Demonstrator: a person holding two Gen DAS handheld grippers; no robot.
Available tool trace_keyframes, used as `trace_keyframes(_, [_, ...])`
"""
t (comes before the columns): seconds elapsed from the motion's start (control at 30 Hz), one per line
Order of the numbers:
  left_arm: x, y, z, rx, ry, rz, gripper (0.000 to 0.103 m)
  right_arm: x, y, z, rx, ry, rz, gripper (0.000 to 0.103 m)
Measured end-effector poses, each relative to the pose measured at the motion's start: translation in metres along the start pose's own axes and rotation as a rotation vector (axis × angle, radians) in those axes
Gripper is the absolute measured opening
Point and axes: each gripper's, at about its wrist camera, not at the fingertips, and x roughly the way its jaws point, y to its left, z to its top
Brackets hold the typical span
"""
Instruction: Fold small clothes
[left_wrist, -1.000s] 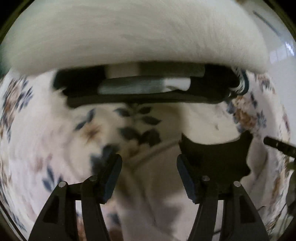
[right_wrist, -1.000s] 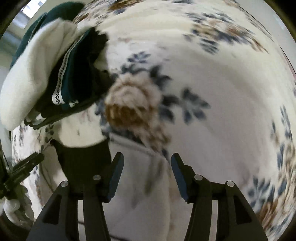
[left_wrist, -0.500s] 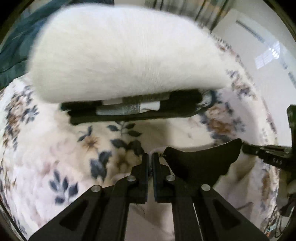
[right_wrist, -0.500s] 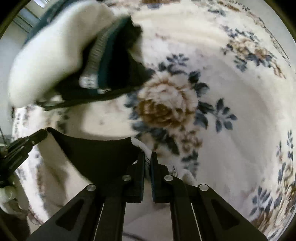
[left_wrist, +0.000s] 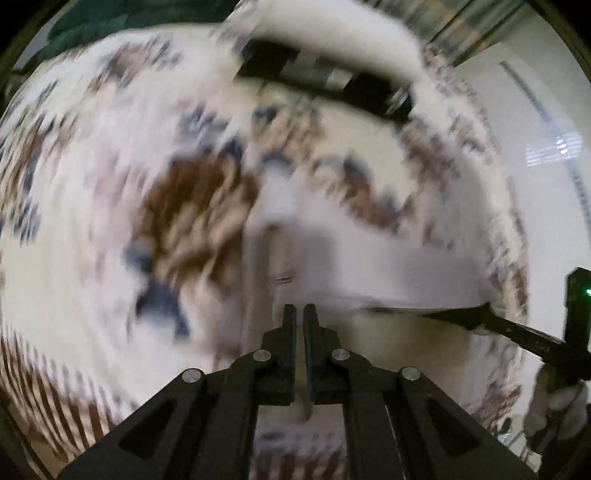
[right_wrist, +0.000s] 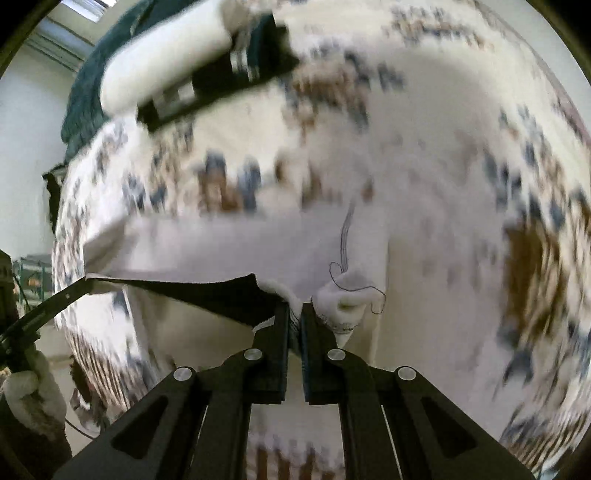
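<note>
A small garment (right_wrist: 229, 247), white outside with a black lining (right_wrist: 221, 295), hangs stretched above a floral blanket. My right gripper (right_wrist: 294, 314) is shut on its white fleecy corner, where a loose dark thread curls. My left gripper (left_wrist: 299, 317) is shut on the opposite corner; the garment (left_wrist: 369, 266) spreads pale and blurred to the right, its black edge (left_wrist: 454, 317) running to the right gripper (left_wrist: 535, 339). The left gripper also shows at the left edge of the right wrist view (right_wrist: 44, 302).
A cream blanket with brown and blue flowers (left_wrist: 110, 184) covers the surface below. A stack of folded clothes, white fleece over black and dark green (right_wrist: 192, 74), lies at the far side, also seen in the left wrist view (left_wrist: 332, 59). White wall at right (left_wrist: 546, 110).
Both grippers closed on the garment's corners, then lifted and pulled back with it; the garment now hangs taut between them and the folded stack looks farther away.
</note>
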Motion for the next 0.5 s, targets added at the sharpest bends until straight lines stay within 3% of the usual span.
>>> trace_keyframes(0.1, [0.02, 0.021, -0.025, -0.089, 0.095, -0.033, 0.003, 0.024, -0.006, -0.026, -0.02, 0.083, -0.033, 0.006])
trace_keyframes(0.17, [0.018, 0.035, -0.032, -0.171, 0.116, -0.102, 0.005, 0.034, -0.014, -0.036, -0.01, 0.145, -0.036, 0.006])
trace_keyframes(0.27, [0.006, 0.049, -0.027, -0.268, 0.087, -0.152, 0.037, 0.03, -0.029, -0.043, 0.043, 0.184, -0.018, 0.021])
trace_keyframes(0.3, [0.002, 0.052, -0.021, -0.29, 0.068, -0.175, 0.056, 0.024, -0.035, -0.043, 0.075, 0.174, -0.004, 0.032])
trace_keyframes(0.33, [-0.001, 0.055, -0.015, -0.319, 0.044, -0.196, 0.059, 0.018, -0.042, -0.042, 0.113, 0.157, 0.016, 0.041])
trace_keyframes(0.4, [-0.002, 0.055, 0.001, -0.36, 0.007, -0.255, 0.059, 0.004, -0.057, -0.035, 0.219, 0.109, 0.082, 0.045])
trace_keyframes(0.47, [0.008, 0.047, 0.023, -0.349, 0.001, -0.269, 0.059, -0.003, -0.074, -0.029, 0.341, 0.052, 0.157, 0.048])
trace_keyframes(0.5, [0.015, 0.043, 0.03, -0.336, 0.009, -0.273, 0.059, -0.002, -0.082, -0.025, 0.401, 0.033, 0.196, 0.054])
